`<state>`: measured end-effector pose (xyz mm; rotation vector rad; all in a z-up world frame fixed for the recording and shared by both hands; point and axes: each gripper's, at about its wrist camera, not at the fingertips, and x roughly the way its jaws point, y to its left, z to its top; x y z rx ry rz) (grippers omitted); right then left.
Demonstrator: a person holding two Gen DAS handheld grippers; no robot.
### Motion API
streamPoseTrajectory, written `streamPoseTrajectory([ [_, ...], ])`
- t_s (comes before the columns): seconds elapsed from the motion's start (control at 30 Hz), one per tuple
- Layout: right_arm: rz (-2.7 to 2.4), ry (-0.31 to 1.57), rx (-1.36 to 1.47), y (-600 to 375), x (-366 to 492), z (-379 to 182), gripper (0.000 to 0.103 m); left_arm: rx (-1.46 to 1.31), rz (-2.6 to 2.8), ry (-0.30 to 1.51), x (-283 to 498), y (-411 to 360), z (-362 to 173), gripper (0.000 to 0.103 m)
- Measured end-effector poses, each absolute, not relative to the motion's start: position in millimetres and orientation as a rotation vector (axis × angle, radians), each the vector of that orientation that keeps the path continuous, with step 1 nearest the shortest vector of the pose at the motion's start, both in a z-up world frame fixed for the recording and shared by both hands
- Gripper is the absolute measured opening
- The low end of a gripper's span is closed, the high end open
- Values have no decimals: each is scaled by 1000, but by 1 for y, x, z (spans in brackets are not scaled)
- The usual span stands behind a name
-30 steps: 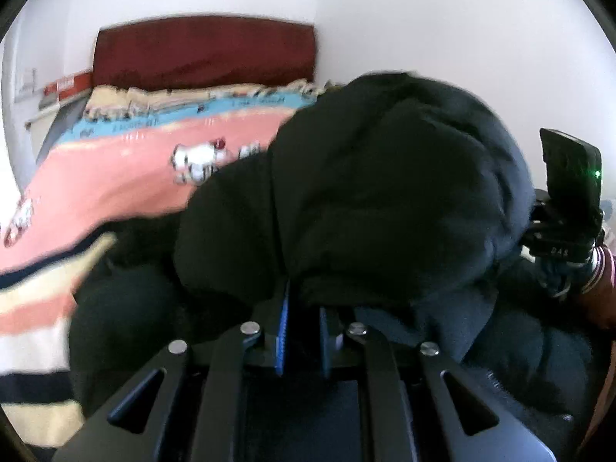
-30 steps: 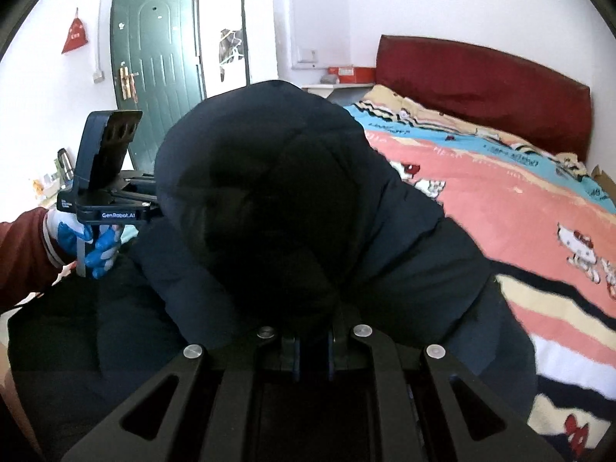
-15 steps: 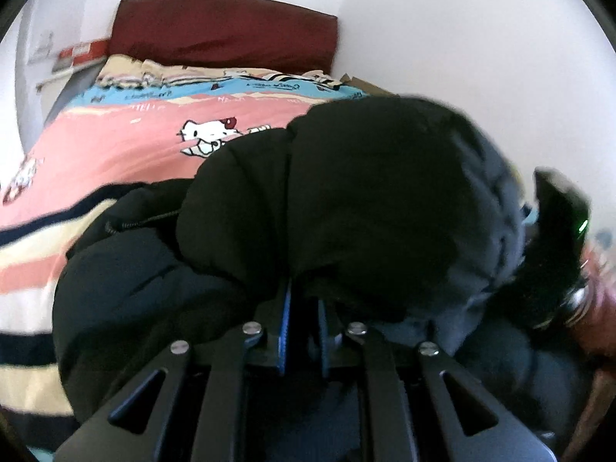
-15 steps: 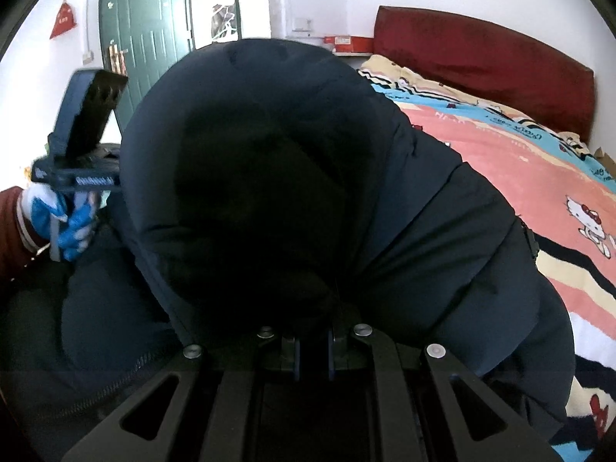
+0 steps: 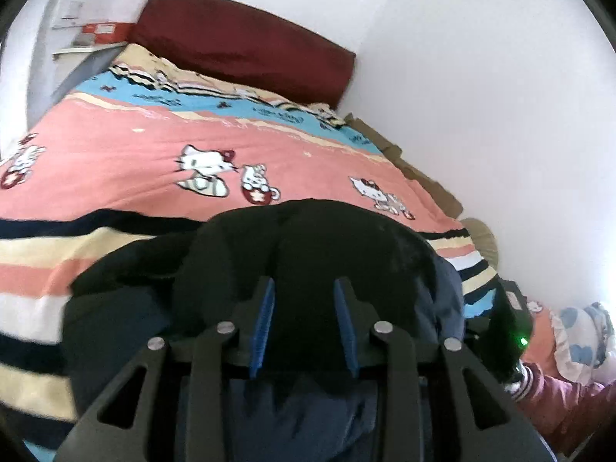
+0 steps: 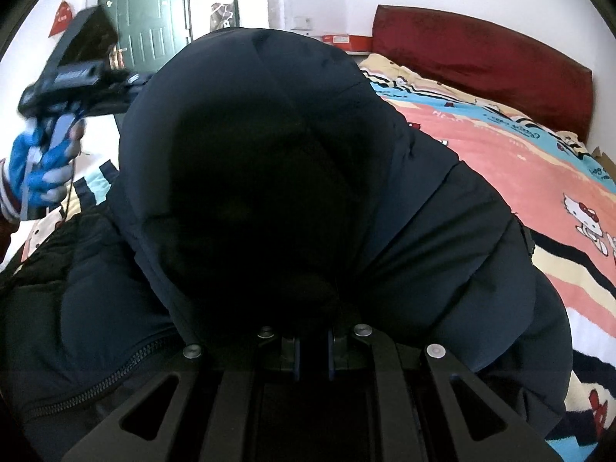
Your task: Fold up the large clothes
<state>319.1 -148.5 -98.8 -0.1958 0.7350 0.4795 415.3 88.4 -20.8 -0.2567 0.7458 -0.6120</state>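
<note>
While the right gripper (image 6: 312, 354) stays clamped on a fold of the dark padded jacket (image 6: 423, 231), the left gripper (image 5: 304, 319) has just been opening, its jaws now parted with no cloth visibly pinched between them. Jacket lies bunched at six o'clock on the bedspread (image 5: 134, 146). Maroon headboard (image 5: 246, 46) stands at twelve o'clock.
</note>
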Motion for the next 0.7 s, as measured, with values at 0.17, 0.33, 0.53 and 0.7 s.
streamPoseTrajectory([
  [0.17,468,734,-176,-152,316,-96,13,-101,-571,895,429,50,-61,31],
  [0.33,482,736,-120,-170,298,-79,34,-69,-538,938,419,50,-81,31],
  [0.53,495,661,-59,-195,268,-21,42,32,-506,928,403,40,-88,31],
  [0.7,445,593,-39,-182,313,18,47,46,-478,912,399,36,-88,31],
])
